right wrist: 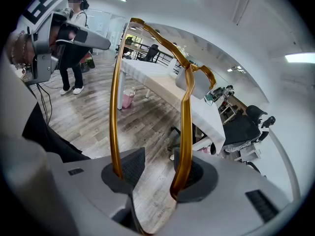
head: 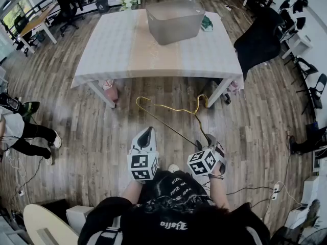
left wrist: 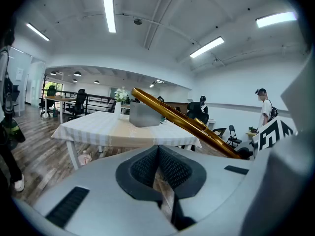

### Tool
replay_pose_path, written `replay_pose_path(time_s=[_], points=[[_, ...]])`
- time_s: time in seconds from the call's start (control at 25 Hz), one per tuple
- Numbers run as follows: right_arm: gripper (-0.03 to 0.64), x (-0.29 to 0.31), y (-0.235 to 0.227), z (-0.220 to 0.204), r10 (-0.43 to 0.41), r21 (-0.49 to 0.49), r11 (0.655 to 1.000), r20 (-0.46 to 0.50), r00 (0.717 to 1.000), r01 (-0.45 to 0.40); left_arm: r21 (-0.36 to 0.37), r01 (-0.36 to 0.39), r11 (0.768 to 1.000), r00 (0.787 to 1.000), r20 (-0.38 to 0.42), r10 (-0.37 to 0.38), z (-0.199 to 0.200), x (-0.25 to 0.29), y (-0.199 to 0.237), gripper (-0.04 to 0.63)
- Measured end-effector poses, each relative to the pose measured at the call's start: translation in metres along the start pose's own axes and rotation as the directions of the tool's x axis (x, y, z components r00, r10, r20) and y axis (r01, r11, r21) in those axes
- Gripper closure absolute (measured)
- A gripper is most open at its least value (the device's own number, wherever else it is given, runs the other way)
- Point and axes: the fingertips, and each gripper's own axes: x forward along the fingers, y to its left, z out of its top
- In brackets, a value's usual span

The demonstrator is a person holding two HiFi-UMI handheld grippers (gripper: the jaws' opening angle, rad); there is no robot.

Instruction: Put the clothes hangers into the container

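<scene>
right gripper (head: 208, 141) grasps hanger (right wrist: 113, 107), held aloft; left gripper (head: 147, 133) clenched, empty. container (head: 174, 22) well ahead: hanger not yet in.

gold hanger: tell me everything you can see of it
The hanger is thin, glossy gold wire that looks like metal: a small hook, a wavy shoulder line and a straight bottom bar. It is in the air above the wood floor, short of the table and not in the container. One narrow end corner sits in the right gripper, a wire against each pad. Nothing else touches it.
</scene>
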Motion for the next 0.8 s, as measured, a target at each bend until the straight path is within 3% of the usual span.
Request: replay_pose_path(time_s=[0.44, 0.64, 0.8], points=[[0.420, 0.010, 0.012, 0.035, -0.035, 0.006, 0.999, -0.010, 0.999, 0.035, 0.025, 0.041, 0.999, 0.999, 0.024, -0.041, 0.017, 0.011, 0.037, 0.575], [0.399, 0.010, 0.023, 0.056, -0.032, 0.107, 0.994, 0.014, 0.999, 0.031, 0.032, 0.067, 0.997, 0.997, 0.021, -0.068, 0.018, 0.012, 0.059, 0.575], [0.397, 0.012, 0.032, 0.068, -0.053, 0.132, 0.990, 0.026, 0.998, 0.049, 0.035, 0.104, 0.994, 0.994, 0.013, -0.105, 0.017, 0.013, 0.072, 0.575]])
